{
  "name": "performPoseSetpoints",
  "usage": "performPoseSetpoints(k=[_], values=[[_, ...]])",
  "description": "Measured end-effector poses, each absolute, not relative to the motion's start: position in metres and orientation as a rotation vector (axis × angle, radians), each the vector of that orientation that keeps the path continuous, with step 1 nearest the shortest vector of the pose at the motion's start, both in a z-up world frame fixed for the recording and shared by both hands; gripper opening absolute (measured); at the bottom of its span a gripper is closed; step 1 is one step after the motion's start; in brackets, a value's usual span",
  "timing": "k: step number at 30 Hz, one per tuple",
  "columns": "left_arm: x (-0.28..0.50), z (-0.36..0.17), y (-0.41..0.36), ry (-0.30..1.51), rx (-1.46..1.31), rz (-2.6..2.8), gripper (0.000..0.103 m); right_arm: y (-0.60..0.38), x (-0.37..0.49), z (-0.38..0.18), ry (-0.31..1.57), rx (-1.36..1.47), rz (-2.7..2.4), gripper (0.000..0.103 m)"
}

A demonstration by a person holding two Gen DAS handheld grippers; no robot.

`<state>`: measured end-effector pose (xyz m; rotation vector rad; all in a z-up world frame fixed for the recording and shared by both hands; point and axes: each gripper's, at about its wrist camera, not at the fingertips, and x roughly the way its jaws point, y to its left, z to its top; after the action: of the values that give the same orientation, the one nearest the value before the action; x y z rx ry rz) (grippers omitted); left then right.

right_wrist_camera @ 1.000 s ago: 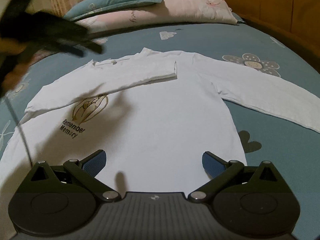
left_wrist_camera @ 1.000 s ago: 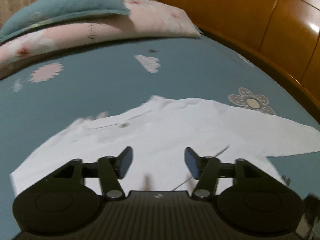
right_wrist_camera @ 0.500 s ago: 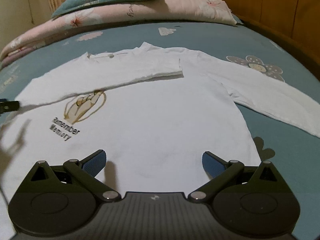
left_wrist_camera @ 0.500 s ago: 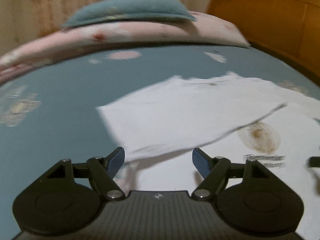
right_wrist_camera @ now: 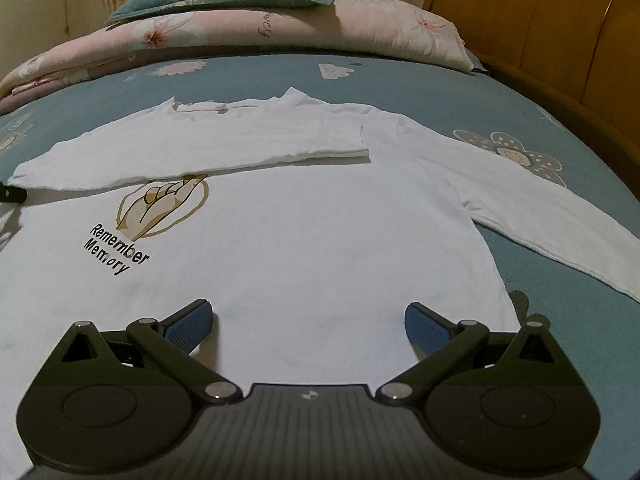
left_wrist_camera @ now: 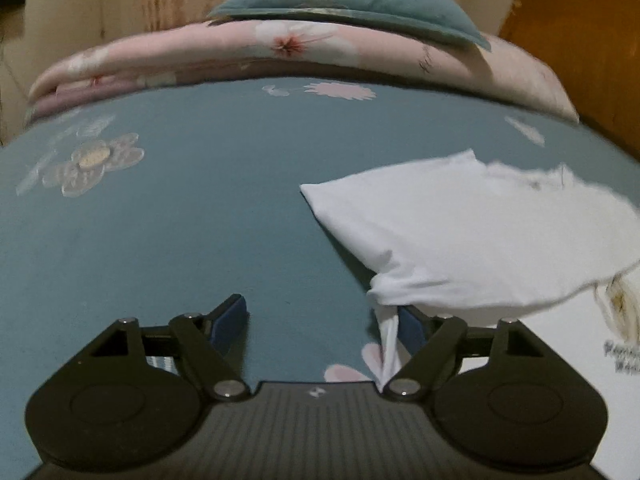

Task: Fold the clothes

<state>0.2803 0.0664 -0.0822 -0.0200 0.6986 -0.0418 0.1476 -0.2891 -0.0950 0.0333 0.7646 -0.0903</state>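
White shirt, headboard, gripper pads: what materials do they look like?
White shirt: thin matte knit, probably cotton; it lies limp with soft creases. Headboard: wood or wood veneer, glossy varnish; orange-brown panels with glare. Right gripper pads: blue, finely dimpled, likely rubber.

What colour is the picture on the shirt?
The picture on the white shirt is gold and tan, clearest from the right wrist view.
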Motion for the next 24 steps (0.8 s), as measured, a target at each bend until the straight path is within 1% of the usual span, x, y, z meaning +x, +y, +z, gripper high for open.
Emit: performPoseSetpoints(k=[7,11,14,18,21,23,24], values=[[0.277,-0.077,0.077,0.695,-0.123,-0.034,0.081,-0.288,0.147,-0.095,0.759,0.031,-0.093,0.103],[0.275,-0.084,0.068,0.684,-0.07,-0.042,0.081,-0.286,0.146,-0.097,0.753,0.021,-0.098,0.103],[0.279,-0.085,0.066,0.65,-0.08,-0.052,0.081,-0.285,0.146,-0.098,0.743,0.018,-0.1,0.103],[0.282,-0.09,0.068,0.68,-0.072,-0.038,0.082,-0.289,0.145,-0.1,0.716,0.023,-0.094,0.103],[0.278,-0.092,0.061,0.685,0.0,-0.024,0.082,-0.294,0.148,-0.093,0.74,0.051,-0.097,0.103],[0.277,-0.093,0.06,0.686,0.026,-0.019,0.083,-0.302,0.151,-0.079,0.736,0.101,-0.085,0.094],[0.276,-0.093,0.062,0.689,0.016,-0.021,0.083,-0.309,0.153,-0.068,0.72,0.147,-0.062,0.092]])
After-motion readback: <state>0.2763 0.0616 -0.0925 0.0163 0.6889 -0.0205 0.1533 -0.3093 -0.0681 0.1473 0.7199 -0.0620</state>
